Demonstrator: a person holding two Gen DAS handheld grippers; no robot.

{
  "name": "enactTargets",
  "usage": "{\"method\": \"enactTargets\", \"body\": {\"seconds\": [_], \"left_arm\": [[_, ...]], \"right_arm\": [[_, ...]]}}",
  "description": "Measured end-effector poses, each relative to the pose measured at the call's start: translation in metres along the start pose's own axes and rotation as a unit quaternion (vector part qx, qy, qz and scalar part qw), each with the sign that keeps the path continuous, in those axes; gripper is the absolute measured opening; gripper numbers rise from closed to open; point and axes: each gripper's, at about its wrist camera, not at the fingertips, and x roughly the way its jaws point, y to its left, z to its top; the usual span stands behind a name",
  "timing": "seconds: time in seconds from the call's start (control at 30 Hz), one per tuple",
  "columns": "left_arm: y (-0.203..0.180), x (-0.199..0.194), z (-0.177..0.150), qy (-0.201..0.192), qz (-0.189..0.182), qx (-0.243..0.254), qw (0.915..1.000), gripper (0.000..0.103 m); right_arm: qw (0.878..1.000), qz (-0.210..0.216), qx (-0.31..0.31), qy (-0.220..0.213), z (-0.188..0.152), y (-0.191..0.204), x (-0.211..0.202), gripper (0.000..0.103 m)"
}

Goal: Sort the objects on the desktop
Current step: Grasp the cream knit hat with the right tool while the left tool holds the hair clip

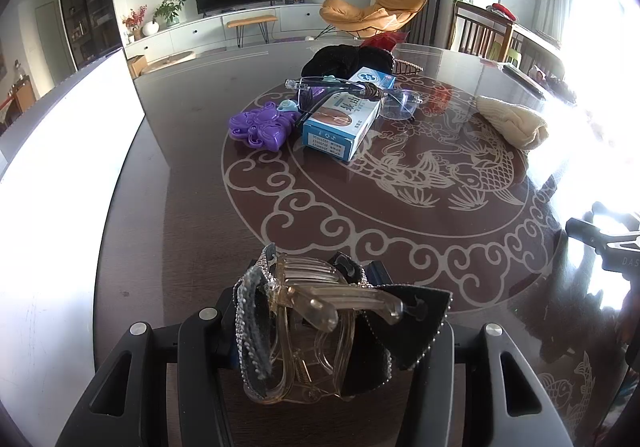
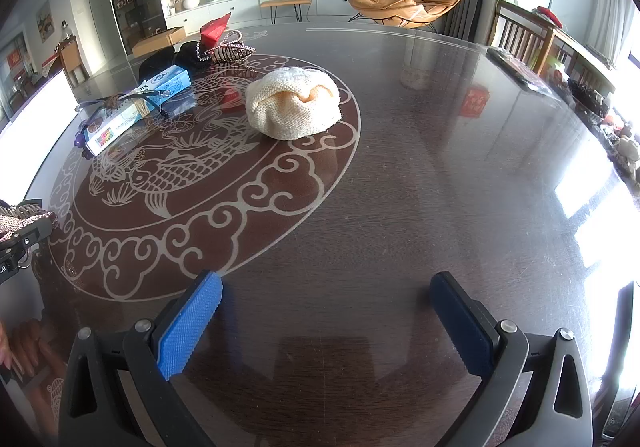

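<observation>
Broadly, the sorting looked barely begun. Across the dark round table point(image 2: 400, 175), with its pale fish-and-cloud inlay, most things sat loose in one cluster toward eleven o'clock in the right wrist view and twelve o'clock in the left. No sorting bin or tray could be made out in either view, so where things were meant to go could not be told.

Largest of the loose items was a cream knitted cloth point(image 2: 294, 103), lying alone near the inlay's far rim. Behind the cluster lay a black fabric bundle point(image 1: 344, 61), with a red object point(image 2: 215, 30) and a beaded hair clip point(image 2: 230, 51) beside it. A blue-and-white box point(image 1: 340, 119) bore large Chinese characters on its top and small digits on its end, too small to read. Rimless glasses point(image 1: 356, 95) rested across the box, and a purple plastic toy point(image 1: 258, 127) sat just beside it at nine o'clock.

One item was in hand: the left gripper point(image 1: 316, 331) was clamped on a clear claw hair clip with a black rhinestone-edged bow point(image 1: 320, 323), held above the table at six o'clock in its own view. The right gripper point(image 2: 324, 311) had its blue-padded fingers point(image 2: 188, 323) spread wide with nothing between them, over bare tabletop.
</observation>
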Motion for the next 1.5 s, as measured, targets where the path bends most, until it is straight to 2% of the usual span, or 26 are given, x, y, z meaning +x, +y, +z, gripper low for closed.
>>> {"method": "enactTargets", "body": {"seconds": [0.67, 0.7, 0.8, 0.83, 1.0, 1.1, 1.23, 1.27, 1.3, 1.33, 1.37, 1.4, 1.43, 1.5], "left_arm": [[0.000, 0.000, 0.000, 0.000, 0.000, 0.000, 1.0000, 0.051], [-0.001, 0.000, 0.000, 0.000, 0.000, 0.000, 1.0000, 0.051], [-0.001, 0.000, 0.000, 0.000, 0.000, 0.000, 1.0000, 0.051], [-0.001, 0.000, 0.000, 0.000, 0.000, -0.001, 1.0000, 0.051], [-0.001, 0.000, 0.000, 0.000, -0.001, -0.002, 1.0000, 0.051], [-0.001, 0.000, 0.000, 0.000, 0.000, -0.002, 1.0000, 0.051], [-0.001, 0.000, 0.000, 0.000, 0.000, -0.002, 1.0000, 0.051], [-0.001, 0.000, 0.000, 0.000, 0.000, -0.002, 1.0000, 0.051], [-0.001, 0.000, 0.000, 0.000, 0.000, -0.002, 1.0000, 0.051], [-0.001, 0.000, 0.000, 0.000, 0.000, -0.002, 1.0000, 0.051], [-0.002, 0.000, 0.000, 0.000, 0.000, -0.002, 1.0000, 0.051], [-0.001, 0.000, 0.000, 0.000, 0.000, -0.002, 1.0000, 0.051], [-0.001, 0.000, 0.000, 0.000, 0.000, -0.002, 1.0000, 0.051], [-0.002, 0.000, 0.000, 0.000, 0.000, -0.002, 1.0000, 0.051]], "right_arm": [[1.000, 0.001, 0.001, 0.000, 0.000, 0.000, 0.000, 0.103], [1.000, 0.012, 0.005, -0.007, -0.001, -0.002, -0.003, 0.103], [0.991, 0.107, 0.035, -0.077, -0.001, -0.022, -0.028, 0.103], [0.990, 0.109, 0.041, -0.083, 0.005, -0.027, -0.030, 0.103], [0.991, 0.122, 0.057, -0.017, 0.067, -0.034, 0.006, 0.103], [0.992, 0.119, 0.047, 0.002, 0.098, -0.019, 0.032, 0.103], [0.991, 0.117, 0.045, 0.042, 0.117, 0.003, 0.068, 0.103], [0.992, 0.109, 0.041, 0.050, 0.117, 0.008, 0.074, 0.098], [0.995, 0.089, 0.025, 0.039, 0.118, 0.015, 0.072, 0.092], [0.997, 0.072, 0.010, 0.037, 0.117, 0.021, 0.072, 0.082], [0.997, 0.066, -0.001, 0.035, 0.116, 0.026, 0.070, 0.066], [0.997, 0.069, -0.012, 0.028, 0.112, 0.030, 0.066, 0.054], [0.997, 0.076, -0.023, 0.023, 0.107, 0.033, 0.061, 0.050], [0.995, 0.082, -0.045, 0.018, 0.090, 0.042, 0.049, 0.050]]}}
